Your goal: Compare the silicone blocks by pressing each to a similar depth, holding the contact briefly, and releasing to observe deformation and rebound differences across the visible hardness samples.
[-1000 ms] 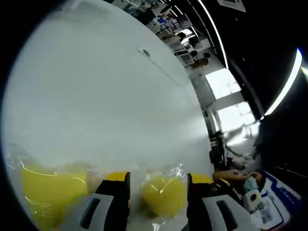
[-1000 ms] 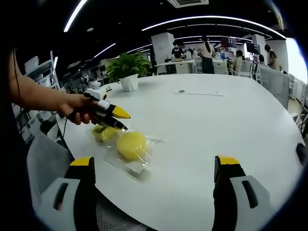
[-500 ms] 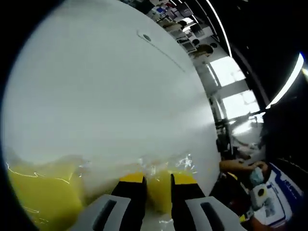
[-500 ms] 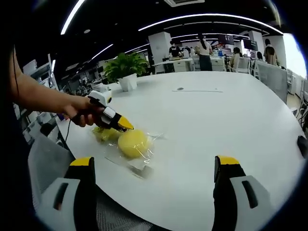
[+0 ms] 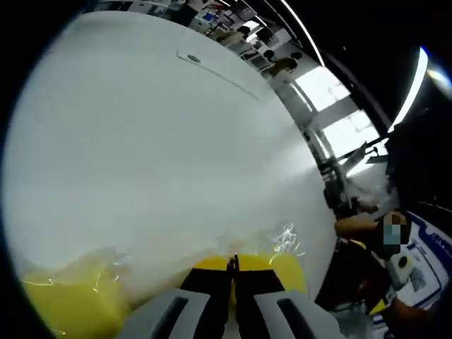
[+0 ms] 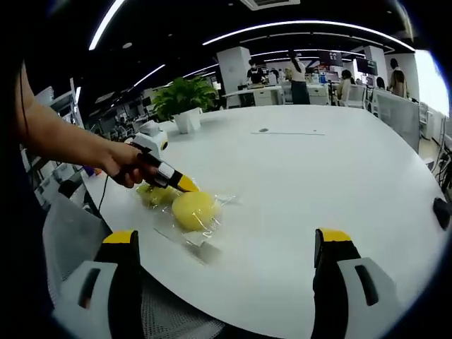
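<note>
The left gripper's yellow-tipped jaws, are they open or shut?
Shut. In the left gripper view the left gripper shows its two jaws meeting with no gap, tips resting on a bagged yellow silicone block.

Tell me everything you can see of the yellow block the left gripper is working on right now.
The yellow block is a rounded, soft-looking lump sealed in a crinkly clear plastic bag, lying on the white table near its edge, beside a second, greener-yellow bagged block. The left gripper, jaws closed together, has its yellow tips at the block's upper side. In the left gripper view the block bulges around those tips.
</note>
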### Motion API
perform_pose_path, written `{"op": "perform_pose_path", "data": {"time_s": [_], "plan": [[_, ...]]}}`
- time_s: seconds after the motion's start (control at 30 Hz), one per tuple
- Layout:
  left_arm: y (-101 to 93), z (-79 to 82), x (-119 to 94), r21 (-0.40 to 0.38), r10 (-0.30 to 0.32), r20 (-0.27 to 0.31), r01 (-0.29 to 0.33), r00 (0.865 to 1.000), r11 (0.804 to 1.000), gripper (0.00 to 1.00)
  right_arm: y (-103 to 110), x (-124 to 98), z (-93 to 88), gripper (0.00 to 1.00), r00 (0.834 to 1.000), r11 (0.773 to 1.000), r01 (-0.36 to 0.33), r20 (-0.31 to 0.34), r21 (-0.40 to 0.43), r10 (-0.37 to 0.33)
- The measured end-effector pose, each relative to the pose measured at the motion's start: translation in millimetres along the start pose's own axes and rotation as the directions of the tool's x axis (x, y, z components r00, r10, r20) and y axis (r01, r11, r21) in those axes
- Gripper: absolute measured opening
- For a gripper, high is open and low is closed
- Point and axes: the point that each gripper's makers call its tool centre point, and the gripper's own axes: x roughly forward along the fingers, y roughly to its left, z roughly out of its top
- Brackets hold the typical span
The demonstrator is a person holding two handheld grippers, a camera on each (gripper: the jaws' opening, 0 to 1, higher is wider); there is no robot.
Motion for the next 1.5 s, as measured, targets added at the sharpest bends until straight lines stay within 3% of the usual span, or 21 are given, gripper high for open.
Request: {"op": "perform_pose_path", "data": {"time_s": [0.1,0.2,0.3,0.37,0.4,0.47,0.57,0.67,0.73,0.77,0.83,0.9,1.0,1.1,1.17,1.2,1.37,1.5], "plan": [[-0.3,0.3,0.1,-0.022,0.005,0.001,-0.005,1.000,1.000,0.00,-1.2,-1.1,0.7,0.96,1.000,1.000,0.004,0.004,0.003,-0.004],[-1.0,0.8,-1.8,-0.155,0.005,0.004,-0.004,1.000,0.988,0.00,-2.9,-1.9,-0.8,0.96,1.000,1.000,0.018,-0.001,-0.015,-0.018],[1.8,0.7,-2.5,-0.133,0.028,0.008,-0.026,1.000,0.991,0.01,-2.2,-1.9,-0.4,0.96,1.000,1.000,0.013,-0.001,-0.003,-0.013],[-2.5,-0.2,-2.0,-0.131,0.001,0.003,0.000,1.000,0.991,0.03,-2.0,-2.6,3.0,0.96,1.000,1.000,0.015,0.006,-0.003,-0.015],[2.0,-0.4,-1.1,-0.161,0.026,0.003,-0.026,1.000,0.987,0.01,-1.5,-3.0,4.8,0.96,1.000,1.000,0.010,0.013,0.007,-0.010],[-0.4,0.6,-1.6,-0.180,0.007,0.000,-0.007,1.000,0.984,0.00,-1.8,-2.7,5.1,0.96,1.000,1.000,0.007,0.016,0.010,-0.008],[-12.1,5.3,-4.2,-0.066,-0.019,0.009,0.019,1.000,0.998,0.00,-0.8,1.4,1.7,0.96,1.000,1.000,-0.008,0.002,-0.001,0.008],[-20.1,6.8,-7.2,-0.086,-0.046,0.028,0.049,0.999,0.995,0.00,-3.6,3.1,1.3,0.96,1.000,1.000,-0.010,-0.009,-0.026,0.010],[-36.1,13.9,-10.5,-0.060,-0.126,0.065,0.130,0.990,0.990,0.00,-1.4,3.9,2.0,0.96,0.999,0.999,-0.041,-0.001,-0.013,0.041],[-55.8,19.8,-15.4,-0.012,-0.221,0.099,0.223,0.970,0.975,0.00,-0.2,4.2,3.0,0.96,0.998,0.998,-0.056,0.011,-0.016,0.056],[-64.1,24.0,-21.3,0.064,-0.207,0.122,0.200,0.971,0.978,0.00,-0.8,5.0,1.5,0.96,0.998,0.998,-0.055,0.004,-0.030,0.055],[-74.7,25.7,-25.1,0.067,-0.240,0.126,0.234,0.962,0.970,0.00,0.0,5.9,0.7,0.96,0.998,0.998,-0.062,-0.001,-0.030,0.062],[-82.7,32.2,-33.7,0.130,-0.251,0.158,0.232,0.955,0.964,0.00,1.2,7.7,3.5,0.96,0.998,0.997,-0.068,-0.001,-0.027,0.068],[-91.0,36.5,-42.3,0.129,-0.276,0.179,0.255,0.945,0.958,0.00,1.7,8.0,10.9,0.96,0.997,0.997,-0.075,0.020,-0.036,0.075],[-98.3,34.0,-45.7,0.155,-0.294,0.162,0.270,0.942,0.950,0.00,1.3,7.8,15.9,0.96,0.996,0.996,-0.079,0.041,-0.035,0.081],[-99.3,32.2,-47.3,0.220,-0.283,0.151,0.247,0.947,0.944,0.00,1.5,8.1,17.2,0.96,0.995,0.996,-0.088,0.045,-0.019,0.089],[-113.0,31.2,-57.9,0.256,-0.310,0.160,0.264,0.937,0.930,0.00,2.9,10.4,18.2,0.96,0.995,0.996,-0.092,0.045,-0.002,0.092],[-128.3,45.6,-74.1,0.318,-0.336,0.211,0.261,0.918,0.911,0.00,6.9,12.0,23.5,0.96,0.993,0.995,-0.097,0.061,-0.001,0.096]]}}
